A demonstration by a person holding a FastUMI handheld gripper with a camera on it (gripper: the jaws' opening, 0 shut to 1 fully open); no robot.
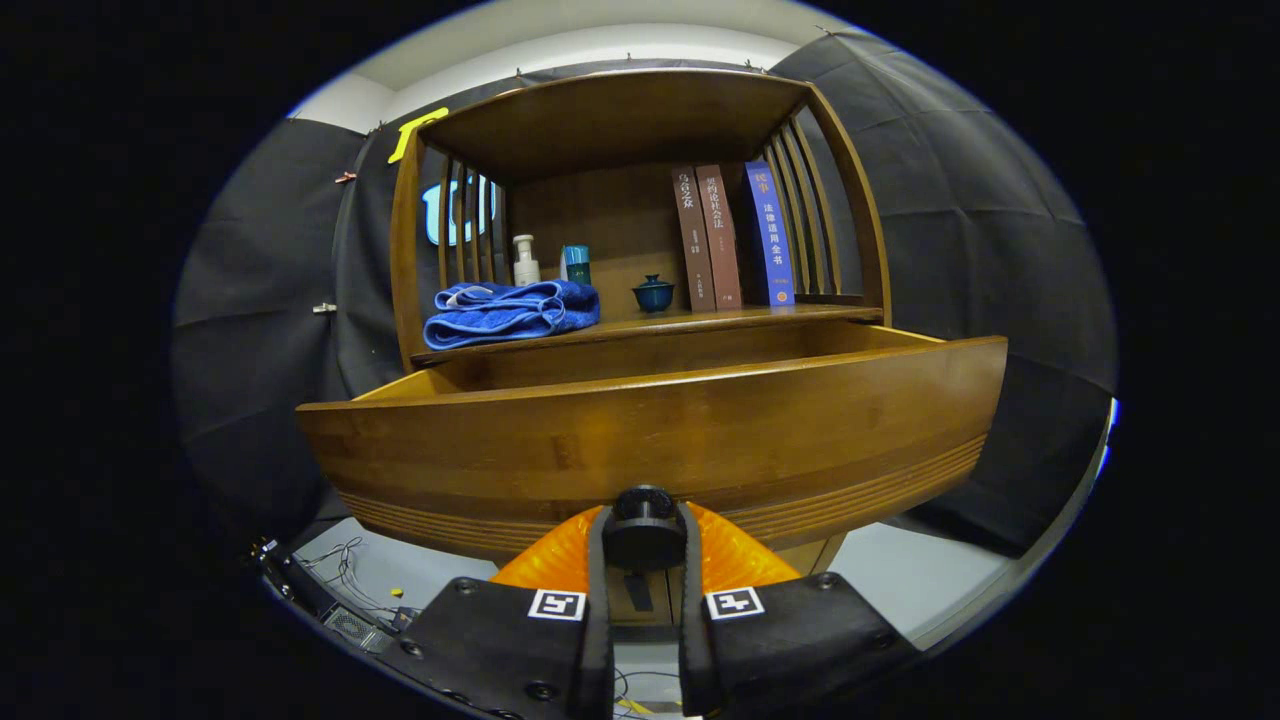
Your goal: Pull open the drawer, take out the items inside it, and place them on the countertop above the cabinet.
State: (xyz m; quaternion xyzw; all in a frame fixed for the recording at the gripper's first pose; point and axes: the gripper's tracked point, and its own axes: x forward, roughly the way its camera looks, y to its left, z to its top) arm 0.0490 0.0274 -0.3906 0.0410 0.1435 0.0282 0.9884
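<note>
The wooden drawer (650,440) of the cabinet stands pulled out toward me, its broad front panel just ahead of the fingers. A round dark knob (643,530) on the drawer front sits between my fingers, and my gripper (643,545) is shut on it. The inside of the drawer (700,350) is mostly hidden behind the front panel; I can make out no items in it. Above the drawer is the countertop (690,322), which carries a folded blue towel (510,310) at its left.
On the countertop also stand a white pump bottle (525,262), a teal cup (577,265), a small dark blue lidded teacup (653,294) and three upright books (735,238). A slatted wooden hutch (620,120) roofs the countertop. Cables (345,575) lie on the floor below left.
</note>
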